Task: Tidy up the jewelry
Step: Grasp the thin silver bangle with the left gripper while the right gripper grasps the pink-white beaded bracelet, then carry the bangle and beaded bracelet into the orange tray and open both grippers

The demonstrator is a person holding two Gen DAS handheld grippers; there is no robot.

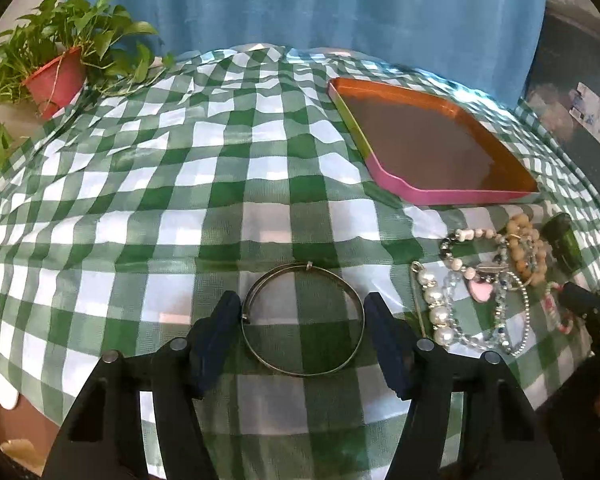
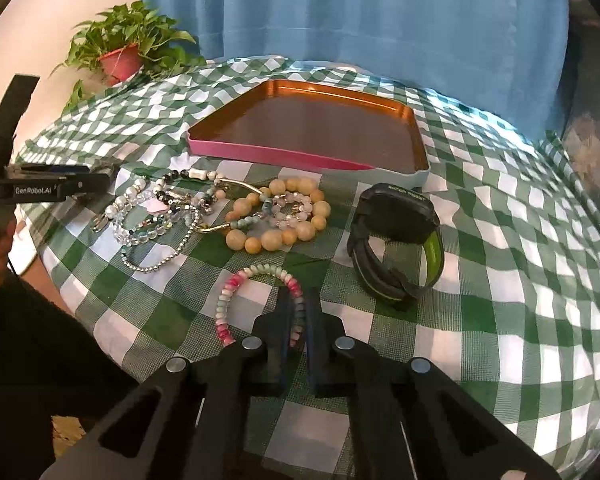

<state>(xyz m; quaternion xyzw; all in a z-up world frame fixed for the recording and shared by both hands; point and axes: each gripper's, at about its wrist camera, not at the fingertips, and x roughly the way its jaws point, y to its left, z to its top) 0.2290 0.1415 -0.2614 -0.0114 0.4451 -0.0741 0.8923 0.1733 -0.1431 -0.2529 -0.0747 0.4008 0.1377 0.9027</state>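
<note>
Nearest the right wrist camera, the right gripper (image 2: 298,316) has its jaws drawn together on the near right arc of a pink-and-white beaded bracelet (image 2: 236,292), which lies on the green-checked tablecloth (image 2: 500,280). Right of it stands a black watch (image 2: 396,240) with a green inner band. Farther off lie a tan wooden bead bracelet (image 2: 280,220) and, to its left, a tangle of pearl and crystal bracelets (image 2: 160,216). Beyond these sits the tray (image 2: 260,152), pink-walled with a coppery floor, holding nothing. Seen from the left wrist camera, the left gripper (image 1: 302,312) has its jaws apart on either side of a thin metal bangle (image 1: 304,320) lying flat on the cloth; whether the pads touch its rim cannot quite be judged. A potted plant (image 1: 56,76) stands at the far left, before a blue curtain (image 1: 300,0).
</note>
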